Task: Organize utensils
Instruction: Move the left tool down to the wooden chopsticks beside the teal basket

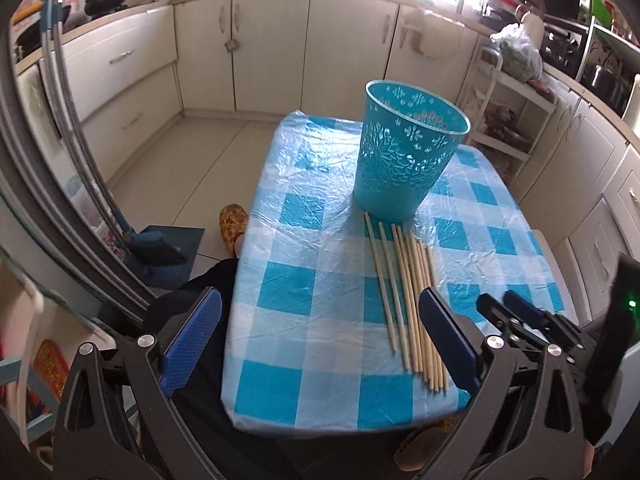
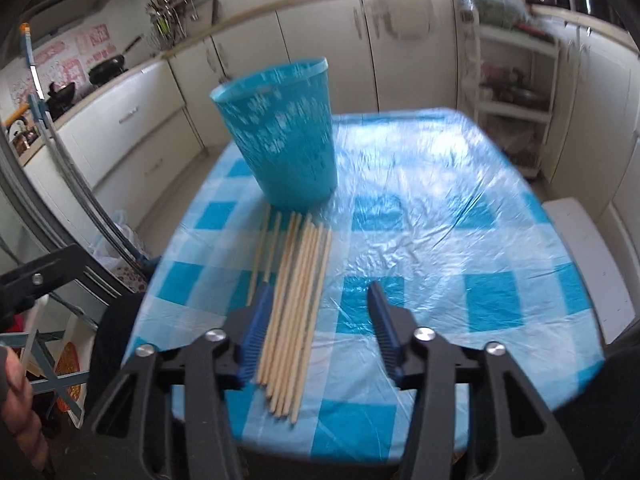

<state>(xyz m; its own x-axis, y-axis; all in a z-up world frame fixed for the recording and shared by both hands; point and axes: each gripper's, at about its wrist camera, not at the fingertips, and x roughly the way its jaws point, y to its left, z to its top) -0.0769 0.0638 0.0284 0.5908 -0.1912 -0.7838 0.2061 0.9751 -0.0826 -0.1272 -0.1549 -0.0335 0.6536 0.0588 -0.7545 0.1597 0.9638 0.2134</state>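
Right gripper (image 2: 316, 336) closest: jaws apart w/ gap to spare, near ends of chopsticks (image 2: 294, 312) lying between, pads not pressing. Left gripper (image 1: 320, 336) wide open, empty, over table's near edge, left of the sticks. Looks like approach stage, nothing picked up yet. Next probably: close on a stick or the bunch, lift, tip upright, drop into teal bin (image 1: 408, 156) standing just behind stick tips. Checked blue-white plastic cloth (image 2: 460, 240), crinkly, prob. slippery. Kitchen cabinets (image 1: 272, 48) around, frying pan (image 1: 106, 0) on counter.
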